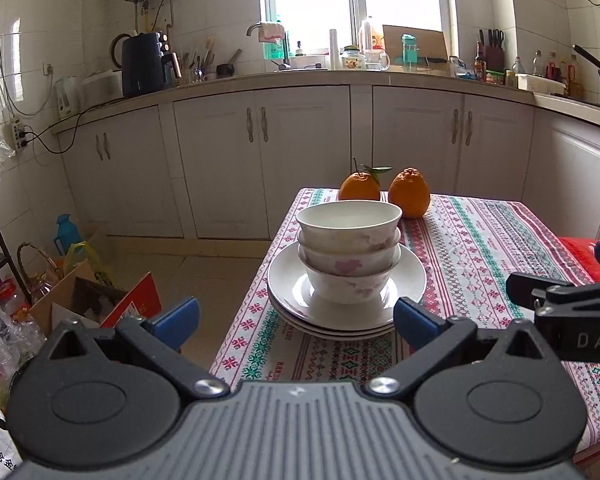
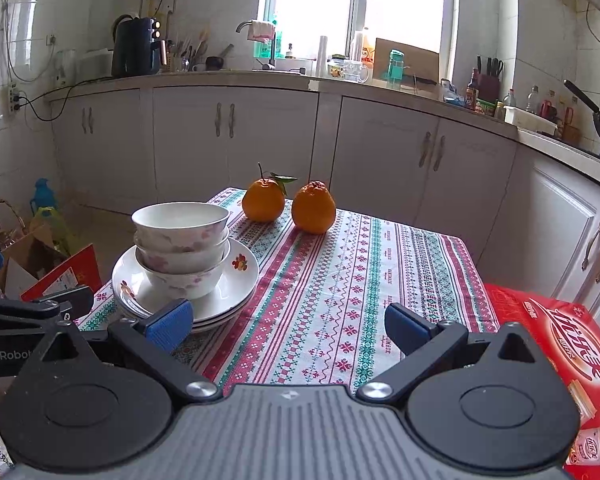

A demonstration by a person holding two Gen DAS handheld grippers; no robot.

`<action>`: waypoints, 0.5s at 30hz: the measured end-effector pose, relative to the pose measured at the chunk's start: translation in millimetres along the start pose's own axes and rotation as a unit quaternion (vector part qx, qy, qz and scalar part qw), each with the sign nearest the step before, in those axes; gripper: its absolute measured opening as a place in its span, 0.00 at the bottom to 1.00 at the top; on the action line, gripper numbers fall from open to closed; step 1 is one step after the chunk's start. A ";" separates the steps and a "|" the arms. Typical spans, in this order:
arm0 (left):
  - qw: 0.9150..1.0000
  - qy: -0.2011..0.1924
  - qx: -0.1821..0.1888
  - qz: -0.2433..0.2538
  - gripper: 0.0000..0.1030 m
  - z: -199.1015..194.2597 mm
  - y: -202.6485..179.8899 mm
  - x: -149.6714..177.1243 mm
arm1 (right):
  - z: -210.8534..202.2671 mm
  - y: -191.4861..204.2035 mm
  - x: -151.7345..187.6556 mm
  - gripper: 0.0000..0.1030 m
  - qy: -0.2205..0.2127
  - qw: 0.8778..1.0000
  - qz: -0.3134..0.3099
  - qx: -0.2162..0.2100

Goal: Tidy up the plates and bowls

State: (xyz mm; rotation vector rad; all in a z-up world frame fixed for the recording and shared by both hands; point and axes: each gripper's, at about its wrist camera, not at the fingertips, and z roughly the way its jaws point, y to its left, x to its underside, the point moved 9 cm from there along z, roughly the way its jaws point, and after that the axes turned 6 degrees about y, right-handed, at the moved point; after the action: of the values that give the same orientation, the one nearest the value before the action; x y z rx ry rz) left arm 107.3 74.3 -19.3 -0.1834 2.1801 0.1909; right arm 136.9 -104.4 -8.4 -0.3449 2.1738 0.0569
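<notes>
Left claw (image 1: 296, 318) and right claw (image 2: 288, 322), both wide and empty, face the stacked bowls (image 1: 349, 254) on plates (image 1: 346, 308) (red packet (image 2: 560, 344) fully seen only in right view).

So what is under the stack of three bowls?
The bowls stand on stacked white plates on the tablecloth. About three plate rims show; the plate centres and any food beneath are covered.

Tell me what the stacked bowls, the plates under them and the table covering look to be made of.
Bowls: probably glazed ceramic, glossy white with pink flowers.
Plates: likely the same, shiny with window glare.
Table covering: seems woven or printed cloth, matte, patterned stripes.
</notes>
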 end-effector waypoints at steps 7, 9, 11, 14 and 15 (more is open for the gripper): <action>1.000 0.000 -0.007 -0.002 0.99 -2.1 0.3 -1.0 | -1.5 -0.4 -0.7 1.00 -0.002 1.000 -0.001 0.002; 1.000 0.000 -0.009 -0.003 0.99 -2.8 -0.3 -0.7 | -1.2 -1.1 -0.7 1.00 -0.001 1.000 0.001 0.003; 1.000 0.000 -0.012 -0.003 0.99 -3.4 -1.2 -0.7 | -1.2 -1.6 -0.5 1.00 -0.001 1.000 0.002 0.003; 1.000 -0.001 -0.015 -0.003 0.99 -4.2 -1.4 -1.2 | -0.6 -2.1 -0.7 1.00 -0.001 1.000 0.005 0.002; 1.000 -0.001 -0.016 -0.003 0.99 -4.6 -1.7 -1.2 | -0.6 -2.4 -0.5 1.00 -0.001 1.000 0.005 0.002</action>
State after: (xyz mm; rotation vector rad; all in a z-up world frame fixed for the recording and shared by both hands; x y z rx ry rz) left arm 104.7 71.8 -15.8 -0.2081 2.1751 0.2220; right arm 137.3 -106.7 -7.5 -0.3310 2.1736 0.0576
